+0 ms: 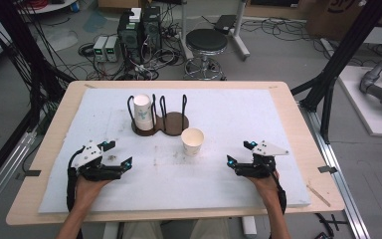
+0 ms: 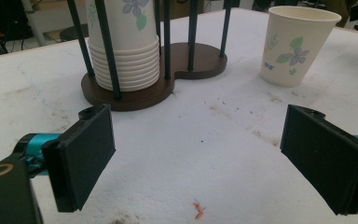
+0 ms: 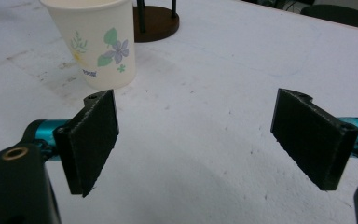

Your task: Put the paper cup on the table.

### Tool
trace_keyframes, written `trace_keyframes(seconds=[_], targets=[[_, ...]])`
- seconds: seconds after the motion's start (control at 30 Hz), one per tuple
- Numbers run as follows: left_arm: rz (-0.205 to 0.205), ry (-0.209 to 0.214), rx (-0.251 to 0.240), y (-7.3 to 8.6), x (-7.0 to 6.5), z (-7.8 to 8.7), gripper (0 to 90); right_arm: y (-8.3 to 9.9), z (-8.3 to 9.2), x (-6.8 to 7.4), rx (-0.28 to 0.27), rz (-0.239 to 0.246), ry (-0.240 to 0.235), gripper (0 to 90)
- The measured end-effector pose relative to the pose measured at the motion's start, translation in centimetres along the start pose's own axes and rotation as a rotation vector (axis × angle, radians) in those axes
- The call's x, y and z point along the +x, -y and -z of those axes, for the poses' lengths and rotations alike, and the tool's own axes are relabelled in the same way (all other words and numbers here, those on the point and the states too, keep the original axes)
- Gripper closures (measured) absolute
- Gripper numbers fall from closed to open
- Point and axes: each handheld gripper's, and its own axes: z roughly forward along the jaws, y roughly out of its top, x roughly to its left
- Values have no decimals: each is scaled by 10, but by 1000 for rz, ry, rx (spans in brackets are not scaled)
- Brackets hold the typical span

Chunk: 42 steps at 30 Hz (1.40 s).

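The right gripper [image 1: 239, 155] has its jaws spread wide with nothing between them; in its own view the two black pads [image 3: 93, 140] stand far apart over bare white mat. The left gripper [image 1: 115, 154] is just as wide and empty, its pads [image 2: 81, 156] framing bare mat too. Both rest low near the near edge of the table [image 1: 49, 149], one at the left, one at the right.

The loose paper cup [image 1: 192, 141] stands upright on the mat, mouth up, between the two grippers but farther from the person, and nearer the right one. Just to its far left is the dark wooden cup holder [image 1: 171, 123], touching nothing of the cup. A stack of cups [image 1: 143, 113] sits in the holder's left ring of rods; the right ring looks empty.

The step in hand seems to be the approach to the loose cup, with no grip begun. The next move likely calls for the right gripper to go forward and left, straddle the cup's wall with both pads, and close gently, since thin paper will crush easily.
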Motion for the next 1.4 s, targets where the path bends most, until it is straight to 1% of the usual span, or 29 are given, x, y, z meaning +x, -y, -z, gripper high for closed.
trace_keyframes(seconds=[0.07,0.1,0.2,0.27,0.33,0.37,0.43,0.63,0.73,0.97,1.17,1.4], targets=[[-4,-1,-1,0,0,0,98,1,1,-2,-4,2,11,155],[-4,-1,-4,0,-1,0,98,2,1,-2,-2,-7,13,155],[-5,0,-9,0,0,1,98,4,0,-5,-3,-10,17,155],[2,-2,-16,1,0,2,98,5,-1,-5,1,-17,21,155],[4,-1,-21,1,0,2,98,7,-3,-7,4,-12,23,155],[4,-1,-26,1,0,3,98,7,-3,-7,2,-25,23,155],[0,-9,-34,1,0,3,99,8,-2,-7,-8,-27,22,155],[-2,-6,-35,2,0,4,99,10,1,-8,-31,-39,26,155],[5,-5,-38,2,0,4,99,10,0,-9,-28,-44,21,155],[7,-5,-35,2,0,3,99,10,0,-9,-25,-40,12,156],[3,-5,-30,1,0,3,99,11,0,-8,-25,-20,11,156],[7,-1,-33,2,1,3,99,11,1,-7,-31,-22,8,156]])
